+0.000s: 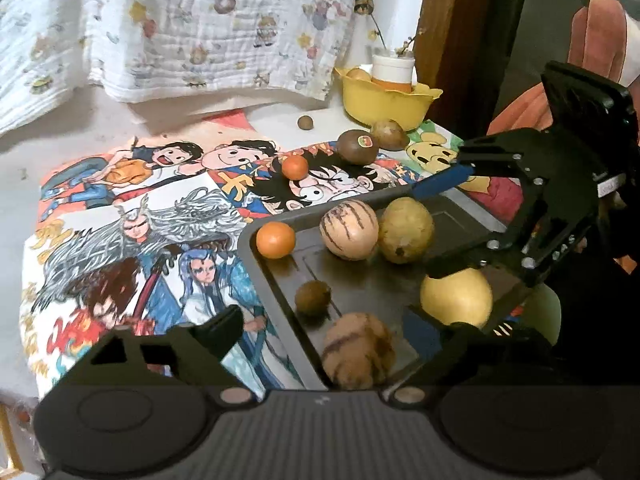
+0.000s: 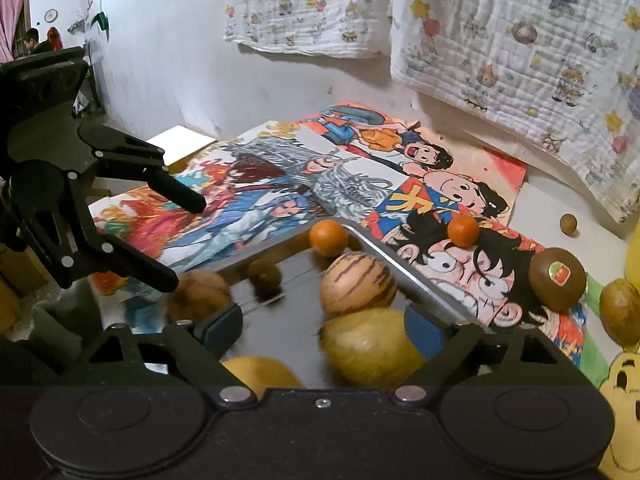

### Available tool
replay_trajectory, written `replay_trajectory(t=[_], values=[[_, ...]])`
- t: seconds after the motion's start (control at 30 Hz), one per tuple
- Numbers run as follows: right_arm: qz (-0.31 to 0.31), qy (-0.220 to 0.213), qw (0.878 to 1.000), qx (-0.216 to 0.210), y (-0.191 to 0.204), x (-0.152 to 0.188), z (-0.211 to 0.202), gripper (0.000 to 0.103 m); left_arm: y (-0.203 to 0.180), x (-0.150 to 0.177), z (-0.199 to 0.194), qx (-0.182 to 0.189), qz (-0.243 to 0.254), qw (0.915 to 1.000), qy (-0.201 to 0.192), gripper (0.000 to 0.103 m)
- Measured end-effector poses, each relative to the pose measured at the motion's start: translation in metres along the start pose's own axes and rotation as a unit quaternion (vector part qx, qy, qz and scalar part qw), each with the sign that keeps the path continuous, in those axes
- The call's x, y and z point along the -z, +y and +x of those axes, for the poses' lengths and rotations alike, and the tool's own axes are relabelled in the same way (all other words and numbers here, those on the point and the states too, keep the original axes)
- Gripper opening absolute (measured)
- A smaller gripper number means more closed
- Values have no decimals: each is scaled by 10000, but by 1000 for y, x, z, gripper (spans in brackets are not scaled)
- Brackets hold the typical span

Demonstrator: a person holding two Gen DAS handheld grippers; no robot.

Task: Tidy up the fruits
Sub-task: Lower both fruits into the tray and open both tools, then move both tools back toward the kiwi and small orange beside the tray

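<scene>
Both jaws spread wide, nothing held: left gripper (image 1: pixel 344 330) & right gripper (image 2: pixel 320 326) over fruit tray (image 1: pixel 280 300).

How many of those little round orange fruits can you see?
2. One small round orange fruit sits in the far corner of the dark rectangular tray. The other lies outside it on the cartoon-printed cloth. More may hide in the yellow bowl.

wall: white cartoon-print quilted cloths (image 2: pixel 520 40) hanging | bench: colourful hand-drawn cartoon posters (image 1: pixel 160 208) lying flat | corner: white cup holding twigs (image 1: pixel 392 66)
</scene>
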State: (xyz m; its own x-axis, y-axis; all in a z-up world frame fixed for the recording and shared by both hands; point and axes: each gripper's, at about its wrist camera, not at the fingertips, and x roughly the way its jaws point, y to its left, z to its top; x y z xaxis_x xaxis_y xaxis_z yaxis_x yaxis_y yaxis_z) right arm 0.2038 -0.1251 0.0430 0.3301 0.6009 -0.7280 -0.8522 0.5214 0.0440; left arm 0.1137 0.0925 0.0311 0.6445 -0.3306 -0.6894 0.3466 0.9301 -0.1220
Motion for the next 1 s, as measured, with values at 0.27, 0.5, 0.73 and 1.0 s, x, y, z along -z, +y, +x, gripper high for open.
replay_trajectory(t=[0.27, 0.5, 0.73, 1.0], values=[[-141, -42, 9996, 245, 31, 29, -27, 102, -22, 23, -18, -75, 232, 9997, -74, 102], [187, 199, 9977, 626, 37, 52, -44, 102, -36, 29, -14, -39, 422, 9989, 181, 102], [546, 471, 9915, 1083, 27, 72, -57, 102, -44, 26, -8, -136, 550, 9975, 411, 102], [853, 479, 9843, 1470, 7, 84, -68, 102, -42, 13, -5, -292, 748, 9949, 610, 103]])
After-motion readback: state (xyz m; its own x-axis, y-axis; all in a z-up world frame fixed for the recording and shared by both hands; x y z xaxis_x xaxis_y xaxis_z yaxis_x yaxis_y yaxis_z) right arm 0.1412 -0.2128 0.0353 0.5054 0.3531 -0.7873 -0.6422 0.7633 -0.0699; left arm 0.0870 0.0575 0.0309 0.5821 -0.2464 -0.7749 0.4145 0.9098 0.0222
